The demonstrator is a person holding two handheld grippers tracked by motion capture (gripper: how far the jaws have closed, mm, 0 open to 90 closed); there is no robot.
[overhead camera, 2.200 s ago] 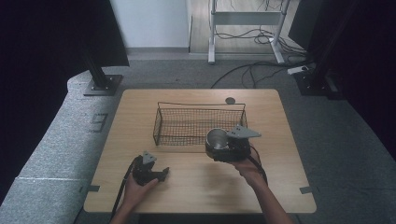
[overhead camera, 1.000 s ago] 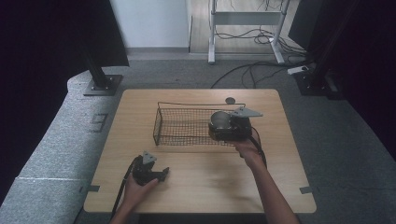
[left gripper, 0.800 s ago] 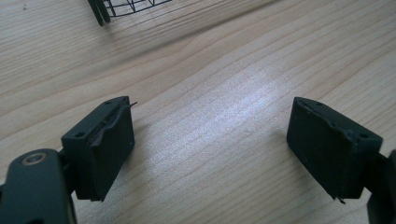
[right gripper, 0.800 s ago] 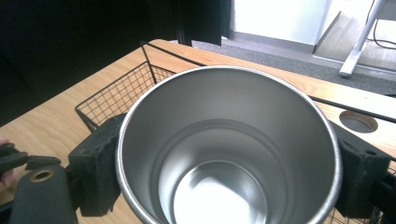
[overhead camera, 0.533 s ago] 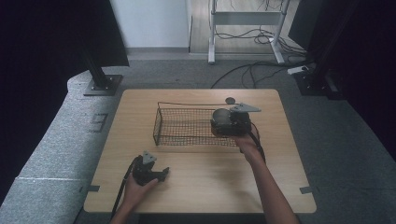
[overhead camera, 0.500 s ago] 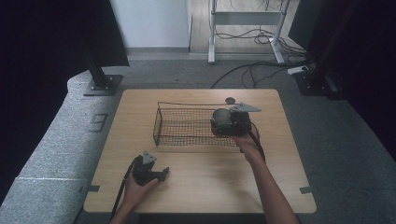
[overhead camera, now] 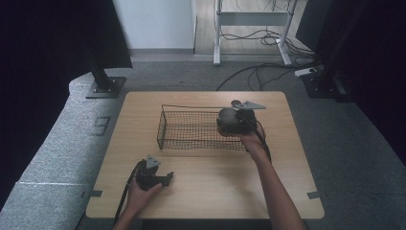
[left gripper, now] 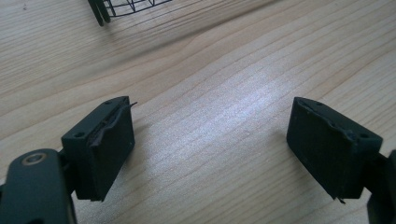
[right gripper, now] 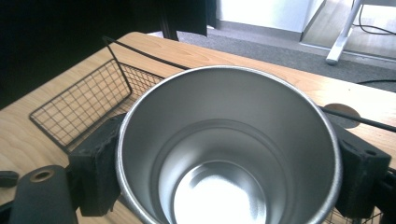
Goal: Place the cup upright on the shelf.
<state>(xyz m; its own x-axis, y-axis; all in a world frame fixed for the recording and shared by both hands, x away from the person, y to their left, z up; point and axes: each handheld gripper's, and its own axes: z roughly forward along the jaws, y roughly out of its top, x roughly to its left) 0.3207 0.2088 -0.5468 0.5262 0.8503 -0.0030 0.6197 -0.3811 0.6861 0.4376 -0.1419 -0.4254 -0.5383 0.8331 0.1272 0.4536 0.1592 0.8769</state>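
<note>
At the lower left of the high view, the left gripper rests on the wooden table, jaws spread wide with only bare wood grain between them and nothing held. Farther up, right of centre, the right gripper is clamped on a steel cup, one jaw on each side of its wall, the open mouth facing the camera. The cup sits over the right end of the wire basket. No writing or brand mark is legible on anything.
</note>
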